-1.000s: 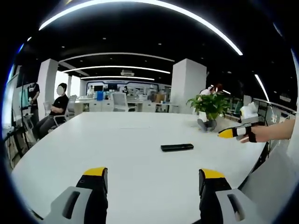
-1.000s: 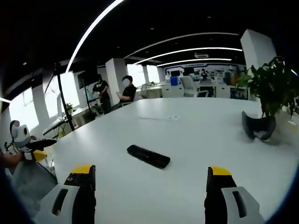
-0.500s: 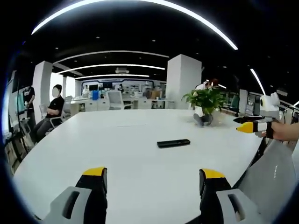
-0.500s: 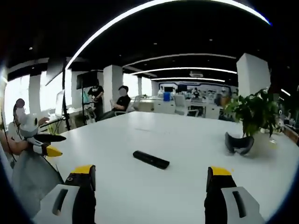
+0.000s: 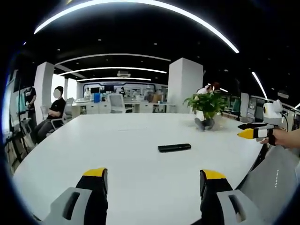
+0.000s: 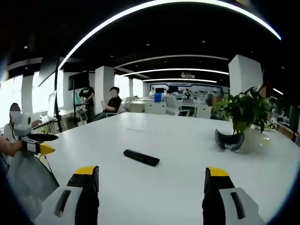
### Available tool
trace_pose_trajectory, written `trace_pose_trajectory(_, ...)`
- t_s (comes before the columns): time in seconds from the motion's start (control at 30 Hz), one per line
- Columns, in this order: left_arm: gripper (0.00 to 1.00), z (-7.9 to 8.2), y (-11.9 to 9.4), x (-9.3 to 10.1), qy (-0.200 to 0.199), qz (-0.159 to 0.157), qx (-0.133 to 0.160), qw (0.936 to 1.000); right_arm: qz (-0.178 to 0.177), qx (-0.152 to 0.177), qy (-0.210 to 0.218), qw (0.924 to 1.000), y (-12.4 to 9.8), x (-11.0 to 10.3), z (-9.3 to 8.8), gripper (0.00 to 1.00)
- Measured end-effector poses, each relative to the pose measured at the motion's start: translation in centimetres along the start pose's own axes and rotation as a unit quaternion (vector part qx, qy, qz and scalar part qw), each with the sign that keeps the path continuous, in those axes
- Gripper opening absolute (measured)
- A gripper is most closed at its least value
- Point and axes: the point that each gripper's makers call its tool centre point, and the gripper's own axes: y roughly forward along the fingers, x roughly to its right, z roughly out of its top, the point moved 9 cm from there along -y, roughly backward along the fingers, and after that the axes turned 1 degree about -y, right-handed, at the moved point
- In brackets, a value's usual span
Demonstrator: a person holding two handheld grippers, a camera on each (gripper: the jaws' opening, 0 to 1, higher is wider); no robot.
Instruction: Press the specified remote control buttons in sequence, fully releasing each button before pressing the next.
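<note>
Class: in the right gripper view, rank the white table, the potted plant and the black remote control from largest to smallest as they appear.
1. White table, by far the largest.
2. Potted plant.
3. Black remote control, smallest; it lies nearer the camera than the plant, so the true gap may be wider.

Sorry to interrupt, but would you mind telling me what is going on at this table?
A person holds a two-jaw gripper in each hand over a white table. The left gripper and right gripper are both open and hold nothing. A black remote lies flat mid-table, apart from both, untouched. A potted plant stands behind it.
</note>
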Motion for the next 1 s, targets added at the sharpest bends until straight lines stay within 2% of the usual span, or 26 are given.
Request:
trace_pose_trajectory(0.13,0.82,-0.4,0.2,-0.2,0.002,0.001,-0.011,0.9999,0.009,-0.012,-0.002,0.9999,0.1,0.0,-0.3,0.89)
trace_pose_trajectory(0.27,0.82,-0.5,0.2,-0.4,-0.001,0.004,-0.009,1.0,0.021,-0.013,0.012,0.9996,0.1,0.0,-0.5,0.87)
trace_pose_trajectory(0.57,0.8,-0.4,-0.3,0.0,-0.013,0.012,-0.006,0.9998,0.032,0.007,0.019,0.9993,-0.2,-0.4,-0.1,0.86)
trace_pose_trajectory(0.8,0.8,-0.3,-0.5,0.4,-0.011,0.011,-0.017,0.9997,0.018,-0.016,-0.005,0.9997,-0.2,-0.5,-0.4,0.84)
trace_pose_trajectory(1.0,0.83,-0.1,-0.5,0.4,-0.005,0.008,-0.01,0.9999,0.006,-0.016,-0.012,0.9998,-0.3,-0.5,-0.2,0.84)
